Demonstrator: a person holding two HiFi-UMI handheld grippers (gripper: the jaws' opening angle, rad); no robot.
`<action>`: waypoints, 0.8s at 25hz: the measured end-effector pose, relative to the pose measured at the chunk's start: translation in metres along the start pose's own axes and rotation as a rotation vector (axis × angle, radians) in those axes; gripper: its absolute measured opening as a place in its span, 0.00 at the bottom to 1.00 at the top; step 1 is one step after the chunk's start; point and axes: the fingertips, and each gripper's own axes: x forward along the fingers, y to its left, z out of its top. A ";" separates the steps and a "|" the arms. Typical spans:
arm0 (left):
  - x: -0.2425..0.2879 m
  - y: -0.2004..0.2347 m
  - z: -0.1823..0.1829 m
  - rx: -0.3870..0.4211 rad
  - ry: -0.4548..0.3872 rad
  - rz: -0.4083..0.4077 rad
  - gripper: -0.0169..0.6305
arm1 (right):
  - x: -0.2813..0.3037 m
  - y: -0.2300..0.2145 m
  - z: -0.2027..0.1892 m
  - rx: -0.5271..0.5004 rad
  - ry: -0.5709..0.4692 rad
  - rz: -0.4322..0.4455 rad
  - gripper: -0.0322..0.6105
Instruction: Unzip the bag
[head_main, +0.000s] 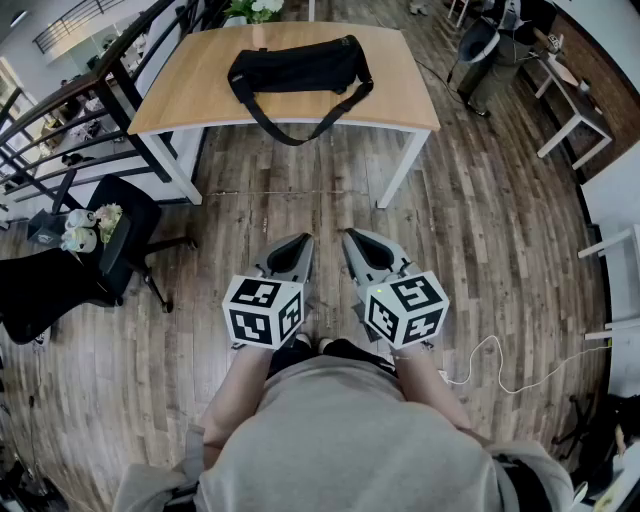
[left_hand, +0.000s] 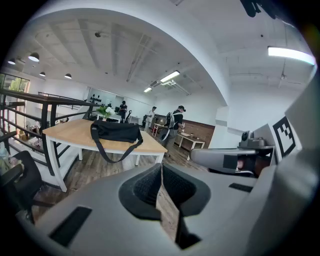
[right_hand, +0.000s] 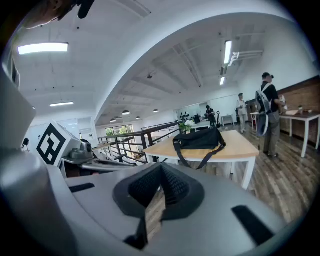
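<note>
A black duffel bag (head_main: 298, 68) lies closed on a light wooden table (head_main: 400, 95) with white legs, its strap hanging over the front edge. Both gripper views show the bag (left_hand: 115, 132) (right_hand: 199, 139) well ahead on the table (left_hand: 70, 132) (right_hand: 240, 145). My left gripper (head_main: 300, 240) and right gripper (head_main: 352, 236) are held side by side in front of my body over the wood floor, far short of the table. The left gripper (left_hand: 161, 165) and the right gripper (right_hand: 161, 165) are both shut, tips together, with nothing between them.
A black office chair (head_main: 120, 235) stands at the left beside a dark railing (head_main: 60, 120). A white cable (head_main: 500, 365) lies on the floor at the right. More white tables (head_main: 575, 120) stand at the far right. People (right_hand: 267, 115) stand behind the table.
</note>
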 end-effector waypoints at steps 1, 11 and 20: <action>-0.001 0.002 0.000 -0.010 -0.003 0.000 0.07 | 0.001 0.001 -0.001 0.006 0.000 0.005 0.06; -0.005 0.006 -0.006 -0.046 -0.004 -0.039 0.07 | 0.004 0.002 -0.010 0.009 0.014 0.001 0.06; -0.010 0.019 0.001 -0.139 -0.064 -0.097 0.07 | 0.011 0.003 0.000 0.070 -0.074 -0.015 0.06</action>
